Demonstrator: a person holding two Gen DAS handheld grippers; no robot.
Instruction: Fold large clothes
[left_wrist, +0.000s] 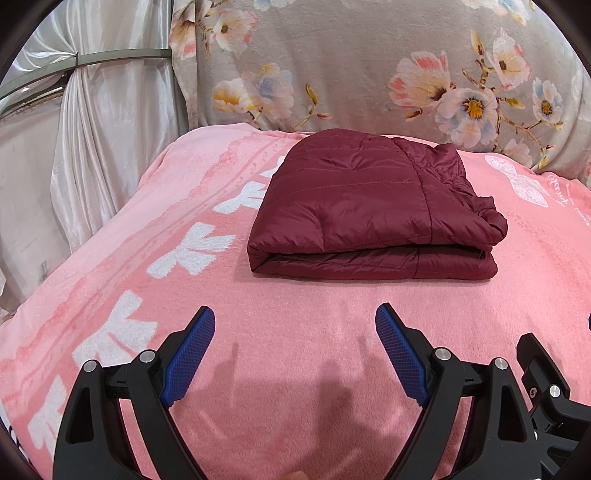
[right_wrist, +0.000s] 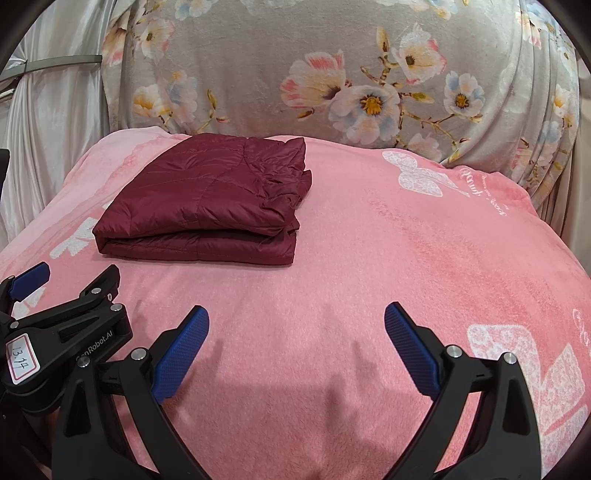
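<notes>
Pink fleece blanket (left_wrist: 303, 354) covers the whole bed, with white bow shapes down one side and a white butterfly print toward the far corner. Behind it there's a grey flowered blanket (left_wrist: 369, 55) draped over what looks like a headboard, and a shiny white curtain (left_wrist: 103, 129) off to the left.

The maroon puffer jacket (left_wrist: 369, 206) sits toward the back of the bed, already folded into a squarish bundle, folded edge facing the cameras and a rumpled bit sticking out on its right side. From the right camera it's off to the left (right_wrist: 207, 199).

Both grippers are just hovering over bare blanket, well short of the jacket. Left gripper (left_wrist: 295, 354) has its blue pads spread wide with nothing between them, and the right gripper (right_wrist: 297, 350) is the same. You can see the left one poking into the right camera too.

My guess on handling: light, puffy, slick nylon shell, so layers will slide over each other and spring back up. I'd pinch the thick folded edge or a corner through all the layers, not just the top one. The loose ruffled side looks like the bit that'd flop open.

Nothing's in the way as far as I can see, the path to the jacket is just blanket.
</notes>
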